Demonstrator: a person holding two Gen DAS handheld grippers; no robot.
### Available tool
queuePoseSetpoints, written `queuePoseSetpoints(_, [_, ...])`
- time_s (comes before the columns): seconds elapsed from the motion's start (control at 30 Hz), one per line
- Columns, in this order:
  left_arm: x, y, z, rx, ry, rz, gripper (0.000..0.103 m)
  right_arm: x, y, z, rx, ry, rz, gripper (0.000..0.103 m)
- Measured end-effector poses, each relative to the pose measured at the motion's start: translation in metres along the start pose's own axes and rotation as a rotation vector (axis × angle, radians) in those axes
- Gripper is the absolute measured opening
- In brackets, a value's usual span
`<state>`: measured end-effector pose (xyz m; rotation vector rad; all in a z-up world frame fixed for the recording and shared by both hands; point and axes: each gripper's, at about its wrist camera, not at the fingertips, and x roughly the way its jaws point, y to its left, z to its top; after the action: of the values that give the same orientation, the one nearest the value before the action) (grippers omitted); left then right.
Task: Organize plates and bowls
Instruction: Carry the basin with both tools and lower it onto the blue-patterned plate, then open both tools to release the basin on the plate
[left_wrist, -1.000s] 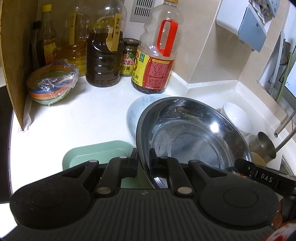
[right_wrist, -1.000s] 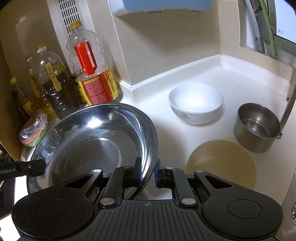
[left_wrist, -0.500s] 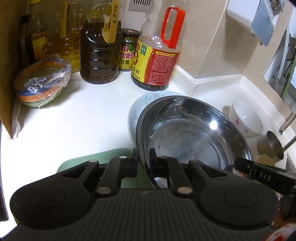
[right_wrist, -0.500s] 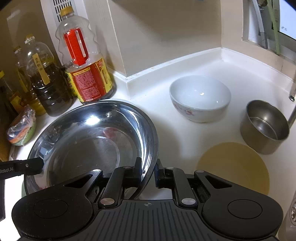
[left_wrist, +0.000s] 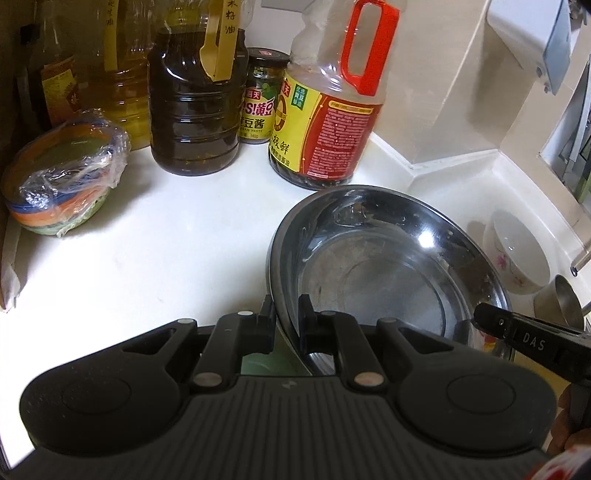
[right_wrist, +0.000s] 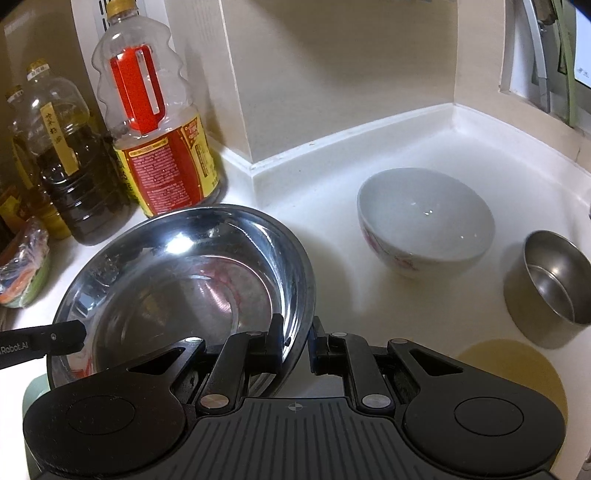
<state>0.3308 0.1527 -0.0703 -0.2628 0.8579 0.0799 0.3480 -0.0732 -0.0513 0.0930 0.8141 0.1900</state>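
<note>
Both tongs — left tongs (left_wrist: 286, 325), right tongs (right_wrist: 297, 343) — clamp the steel basin's (left_wrist: 388, 266) rim, hiding a green tray (left_wrist: 266, 363).

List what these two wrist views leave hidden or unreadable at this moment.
- What lies under the steel basin: hidden in both views by the basin itself, which the left gripper and right gripper pinch at opposite rims.
- Green tray: only slivers show past the gripper bodies.
- Yellow plate: near part hidden by the right gripper's body.
- Steel cup: cut by the right view's edge.
</note>
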Motion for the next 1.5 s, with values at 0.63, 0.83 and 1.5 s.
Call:
queuePoseSetpoints(0.63, [0.021,0.008,0.003,0.032,-0.002,0.011,0.010,0.022,-0.001,-0.008,0.027,-0.029,0.021,0.013])
queuePoseSetpoints(0.83, [0.023,0.008,0.004,0.054,-0.002,0.008,0.010,0.023,-0.001,-0.010,0.021,-0.032,0.022,0.013])
queuePoseSetpoints(1.5, [-0.060,-0.008,-0.021,0.130,-0.106,0.018,0.032,-0.040,-0.007,-0.013,0.026,-0.086,0.142,0.068])
